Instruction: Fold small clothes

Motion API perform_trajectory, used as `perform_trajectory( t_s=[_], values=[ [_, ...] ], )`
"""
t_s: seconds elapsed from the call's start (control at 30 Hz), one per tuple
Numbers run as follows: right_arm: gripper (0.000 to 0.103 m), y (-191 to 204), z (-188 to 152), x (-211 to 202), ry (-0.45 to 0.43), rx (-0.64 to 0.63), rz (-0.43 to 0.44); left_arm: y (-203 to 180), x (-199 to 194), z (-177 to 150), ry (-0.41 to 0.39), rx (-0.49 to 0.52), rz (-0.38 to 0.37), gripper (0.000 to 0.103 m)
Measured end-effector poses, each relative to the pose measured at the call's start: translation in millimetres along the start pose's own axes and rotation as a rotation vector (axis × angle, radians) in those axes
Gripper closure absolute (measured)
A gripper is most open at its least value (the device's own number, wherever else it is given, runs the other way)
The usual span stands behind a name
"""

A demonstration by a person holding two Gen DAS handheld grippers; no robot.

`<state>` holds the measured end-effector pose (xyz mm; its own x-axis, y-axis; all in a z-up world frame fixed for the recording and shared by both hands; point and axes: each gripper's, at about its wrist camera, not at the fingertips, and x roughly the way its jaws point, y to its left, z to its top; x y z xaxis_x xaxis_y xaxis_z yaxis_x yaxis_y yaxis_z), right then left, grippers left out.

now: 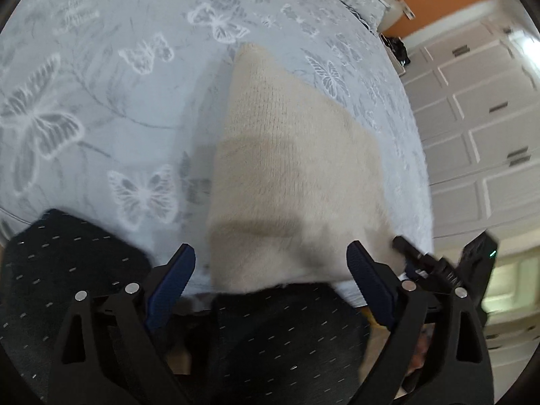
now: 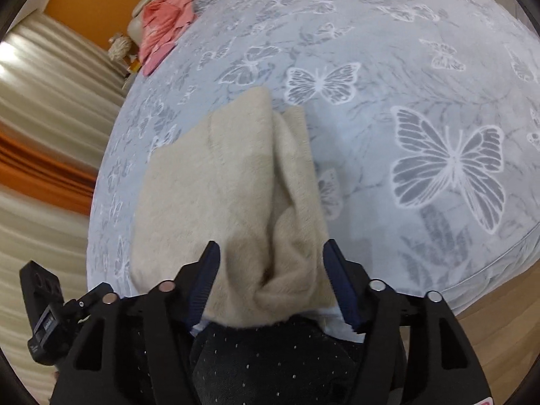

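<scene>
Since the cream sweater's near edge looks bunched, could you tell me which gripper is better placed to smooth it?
Probably right: the right gripper is open around the bunched fold of the sweater.

Left gripper (image 1: 270,266) gapes over a cream knit garment (image 1: 290,168) lying on the butterfly-print bedspread (image 1: 101,101)

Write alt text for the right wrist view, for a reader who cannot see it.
The right gripper hangs open, its blue-padded fingers on either side of a fuzzy cream knit garment, folded and bunched along its right side, lying on a pale blue bedspread with a butterfly print. A pink garment lies at the bed's far edge; dark dotted fabric fills the near foreground.
</scene>
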<state>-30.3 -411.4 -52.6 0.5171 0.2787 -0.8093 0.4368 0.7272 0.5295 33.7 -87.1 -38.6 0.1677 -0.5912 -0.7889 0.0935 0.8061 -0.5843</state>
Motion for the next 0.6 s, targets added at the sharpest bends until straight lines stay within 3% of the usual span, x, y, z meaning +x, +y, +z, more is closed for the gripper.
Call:
perform_trajectory(
  t_s=[0.07,0.2,0.27,0.3,0.37,0.47,0.6],
  values=[
    [0.025,-3,8,9,0.017,0.021,0.03,4,11,9,0.023,-0.035,-0.02,0.01],
    [0.022,-10,13,54,0.135,0.081,0.05,26,50,21,0.12,-0.187,-0.027,0.009],
    [0.018,-15,10,68,0.15,0.112,0.029,38,69,21,0.187,-0.277,-0.068,0.009],
    [0.02,-16,9,76,0.158,0.128,0.04,43,78,20,0.226,-0.322,-0.104,0.013],
    [0.06,-12,12,76,0.149,0.132,0.077,40,78,26,0.236,-0.31,-0.102,0.037],
    [0.071,18,32,44,0.053,0.063,0.154,25,58,42,0.206,-0.23,-0.135,0.054],
    [0.074,70,50,-19,-0.115,-0.08,0.231,-11,-15,72,0.016,-0.04,-0.191,0.059]
  ],
)
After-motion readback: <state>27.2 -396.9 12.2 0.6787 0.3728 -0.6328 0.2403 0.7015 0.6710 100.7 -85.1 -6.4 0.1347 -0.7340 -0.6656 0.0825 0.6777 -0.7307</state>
